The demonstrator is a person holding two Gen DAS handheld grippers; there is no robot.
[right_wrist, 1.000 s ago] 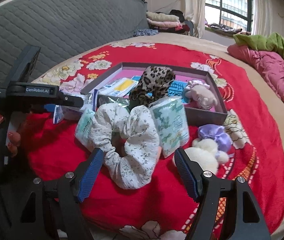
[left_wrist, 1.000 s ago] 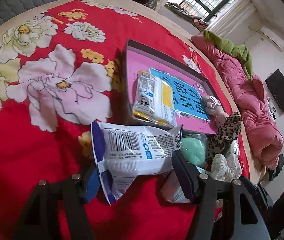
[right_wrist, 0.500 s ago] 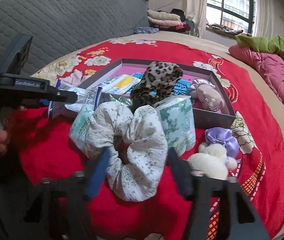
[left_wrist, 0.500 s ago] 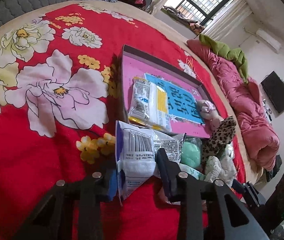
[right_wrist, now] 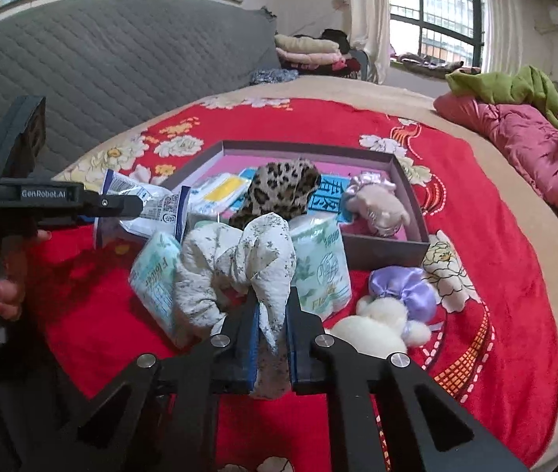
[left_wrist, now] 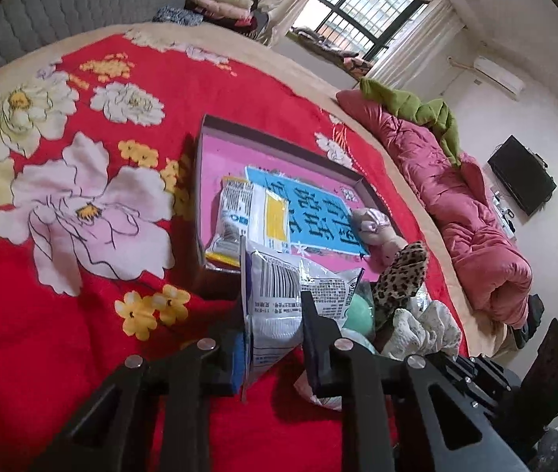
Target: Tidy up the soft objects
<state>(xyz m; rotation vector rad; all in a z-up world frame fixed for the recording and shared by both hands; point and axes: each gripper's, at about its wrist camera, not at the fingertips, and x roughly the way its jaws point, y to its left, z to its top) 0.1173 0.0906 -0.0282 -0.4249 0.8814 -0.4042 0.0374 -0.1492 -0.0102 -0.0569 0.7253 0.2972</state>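
My left gripper (left_wrist: pixel 271 310) has a white and blue plastic packet (left_wrist: pixel 277 275) squeezed between its pads, just in front of the pink-lined box (left_wrist: pixel 205 181); its jaws are closing. The right wrist view shows that gripper (right_wrist: pixel 121 204) and the packet (right_wrist: pixel 149 212) from the side. My right gripper (right_wrist: pixel 273 303) is shut on a fold of the white floral scrunchie (right_wrist: pixel 235 259), which bunches up above the red bedspread. A leopard scrunchie (right_wrist: pixel 282 192) leans on the box's near wall (right_wrist: pixel 381 247). A pale pink scrunchie (right_wrist: pixel 373 204) lies inside.
Two green tissue packs (right_wrist: pixel 322 263) flank the floral scrunchie. A purple scrunchie (right_wrist: pixel 400 287) and a white fluffy one (right_wrist: pixel 373 326) lie to the right. A pink quilt (right_wrist: pixel 546 157) runs along the bed's right side. A person's hand (right_wrist: pixel 3 287) grips the left handle.
Both grippers closed: the left onto the white and blue packet, the right onto the floral scrunchie, which now bunches upward. The packet has turned narrower between the left fingers.
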